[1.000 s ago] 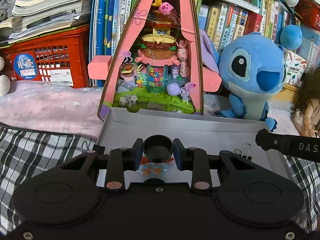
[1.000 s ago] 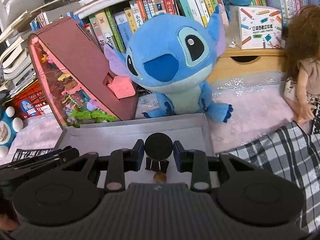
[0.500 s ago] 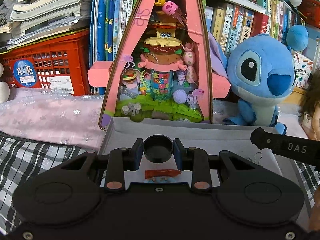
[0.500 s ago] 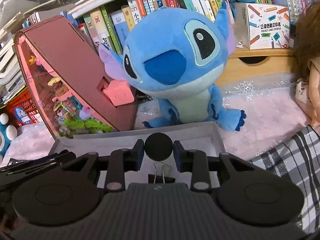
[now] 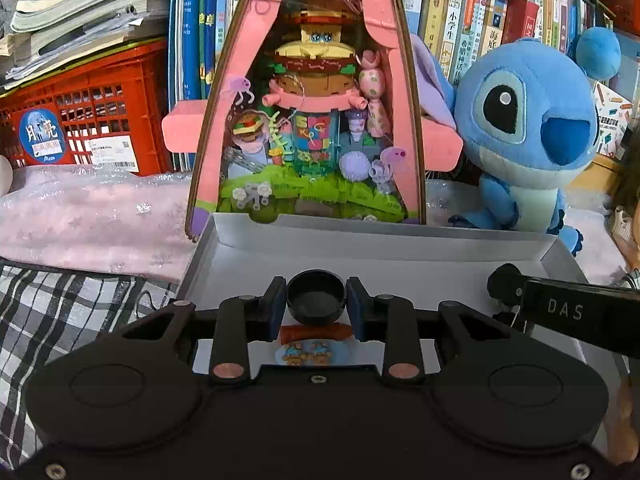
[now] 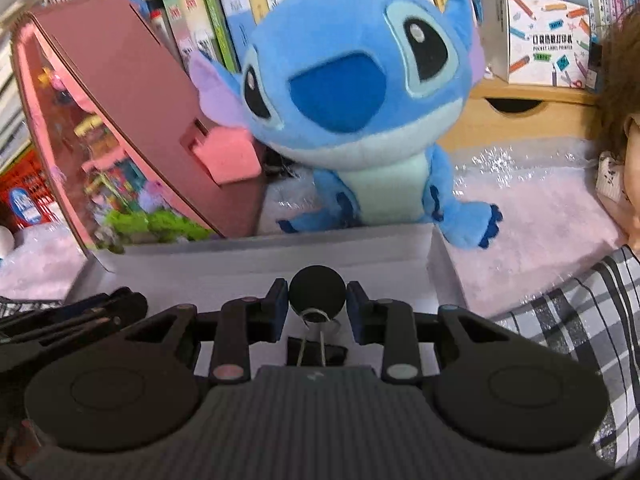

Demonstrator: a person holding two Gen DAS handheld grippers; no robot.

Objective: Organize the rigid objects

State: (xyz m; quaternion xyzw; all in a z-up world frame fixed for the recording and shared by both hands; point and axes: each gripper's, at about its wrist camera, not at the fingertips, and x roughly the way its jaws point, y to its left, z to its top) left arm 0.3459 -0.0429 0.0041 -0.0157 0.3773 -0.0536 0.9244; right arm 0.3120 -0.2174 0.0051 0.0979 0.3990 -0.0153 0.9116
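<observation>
- Now both black two-finger grippers hang over a shallow white cardboard box [image 5: 400, 246], which lies on a black-and-white checked cloth [image 5: 60, 304].
- The left gripper [image 5: 316, 306] pinches a small round black cap [image 5: 316, 298] between its two pads; the hollow side of the cap faces the camera.
- Just under this cap, on the floor of the box, lie a short orange-red stick [image 5: 316, 331] and a small round blue sticker with orange figures [image 5: 306, 354]. I cannot tell whether the cap touches them.
- The right gripper [image 6: 317, 306] has a black round ball-like object [image 6: 317, 294] between its fingers. The pads stand close at both sides of it, but I cannot tell whether they really press it.
- Below that gripper a black binder clip with wire handles [image 6: 316, 350] rests on the box floor, near the right wall of the box.
- From the left camera, the right gripper shows as a black bar with the letters DAS [image 5: 568, 312], over the right part of the box.
- Behind the box stands a pink triangular display case with a toy-brick scene inside [image 5: 308, 120], touching or nearly touching the far box wall.
- Beside the case, at the right, sits a blue plush toy with big ears [image 6: 360, 100], its feet just behind the box edge.
- A red plastic crate [image 5: 92, 112] and rows of books [image 5: 472, 20] stand further back.
</observation>
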